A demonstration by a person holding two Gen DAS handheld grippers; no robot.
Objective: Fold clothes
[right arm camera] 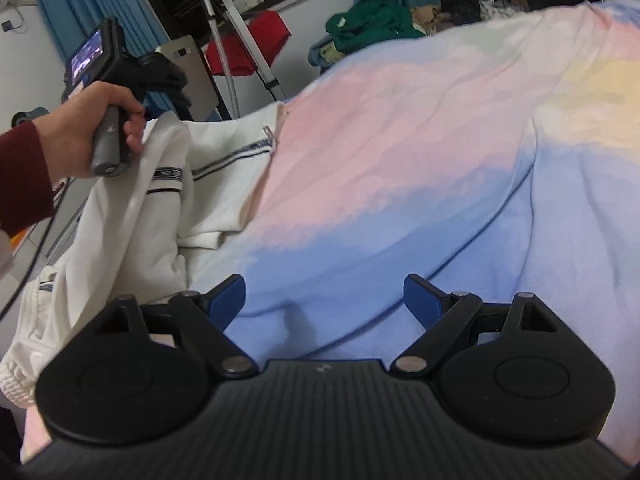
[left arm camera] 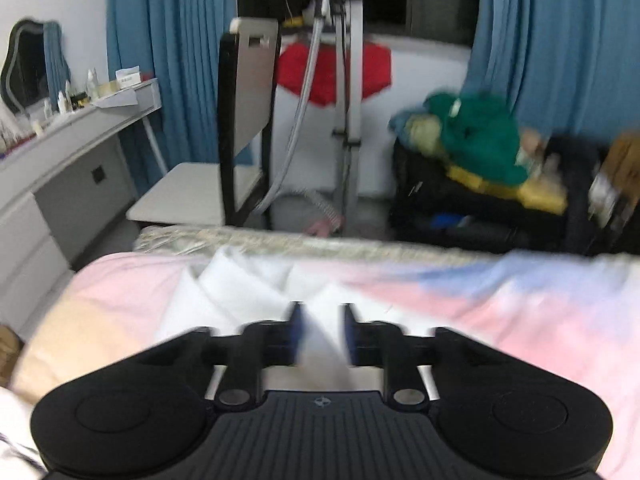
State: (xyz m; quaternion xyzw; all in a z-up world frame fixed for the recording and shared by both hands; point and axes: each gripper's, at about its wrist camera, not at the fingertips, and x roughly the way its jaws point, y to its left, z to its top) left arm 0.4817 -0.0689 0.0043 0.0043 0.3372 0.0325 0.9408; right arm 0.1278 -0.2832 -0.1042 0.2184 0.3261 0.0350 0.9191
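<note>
A white garment with dark stripes (right arm camera: 160, 208) lies bunched at the left edge of the bed. In the left wrist view my left gripper (left arm camera: 322, 336) is shut on a fold of this white garment (left arm camera: 240, 292), lifting it. The right wrist view shows the left gripper's handle (right arm camera: 108, 136) in a hand above the cloth; its fingers are hidden there. My right gripper (right arm camera: 324, 300) is open and empty, over the pastel bedsheet (right arm camera: 400, 160), right of the garment.
Beyond the bed's far edge stand a grey chair (left arm camera: 240, 120), a tripod stand (left arm camera: 344, 80) and a black rack with a pile of green and yellow clothes (left arm camera: 476, 140). A grey desk (left arm camera: 60, 152) lies left. Blue curtains hang behind.
</note>
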